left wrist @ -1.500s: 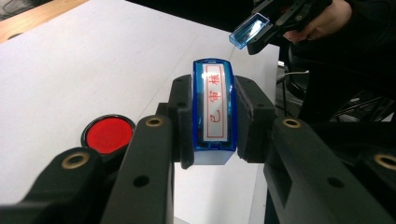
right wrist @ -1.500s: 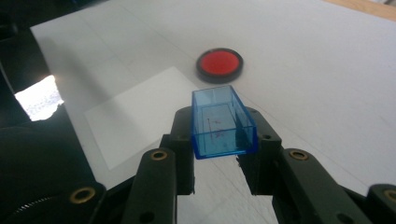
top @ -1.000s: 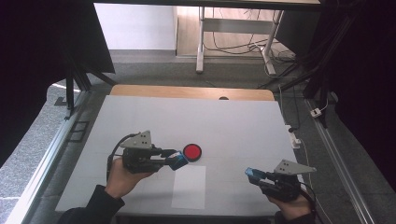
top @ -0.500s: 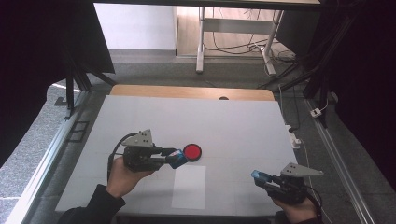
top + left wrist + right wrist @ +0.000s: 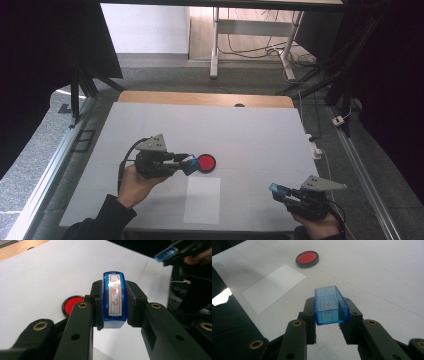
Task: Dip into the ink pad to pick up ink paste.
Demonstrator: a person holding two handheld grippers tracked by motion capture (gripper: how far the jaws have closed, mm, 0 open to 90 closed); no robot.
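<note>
Stamp (image 5: 114,301) sits pinched in the left tool (image 5: 187,163), face up beside the ink pad (image 5: 206,162) at frame centre for inking; right tool (image 5: 331,315) pinches its cap (image 5: 330,305) aside, lower right.

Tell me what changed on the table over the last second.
The right gripper, shut on the blue cap, drew back toward the person and the table's near edge. The left gripper stayed shut on the stamp beside the red ink pad. The pad and the white paper did not move.
</note>
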